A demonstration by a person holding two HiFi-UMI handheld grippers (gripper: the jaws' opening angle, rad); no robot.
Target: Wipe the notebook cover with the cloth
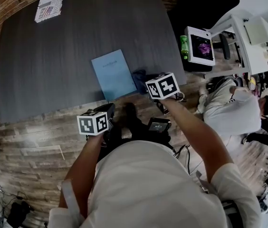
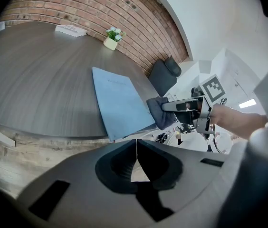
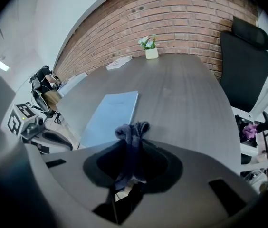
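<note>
The notebook's [image 1: 113,73] cover print is too small to read

**Counter** [image 1: 77,42]: dark grey board with a fine wood grain, matt finish.
**Notebook** [image 1: 113,74]: pale blue cover, smooth card or paper, matt with a faint sheen.
**Cloth** [image 3: 131,132]: dark blue-grey fabric, soft and crumpled into loose folds.
**Left claw** [image 2: 137,156] and **right claw** [image 3: 130,172]: grey moulded plastic, smooth and matt, with darker matt recesses round the jaws.
**Wall** [image 3: 186,13]: red brick, rough, with pale mortar joints.
**Floor** [image 1: 34,141]: pale wood-look planks, visibly grained and uneven in tone.
**Chair** [image 3: 245,65]: black, matt covering.
**Shirt** [image 1: 157,184]: white cloth, softly creased.
</note>
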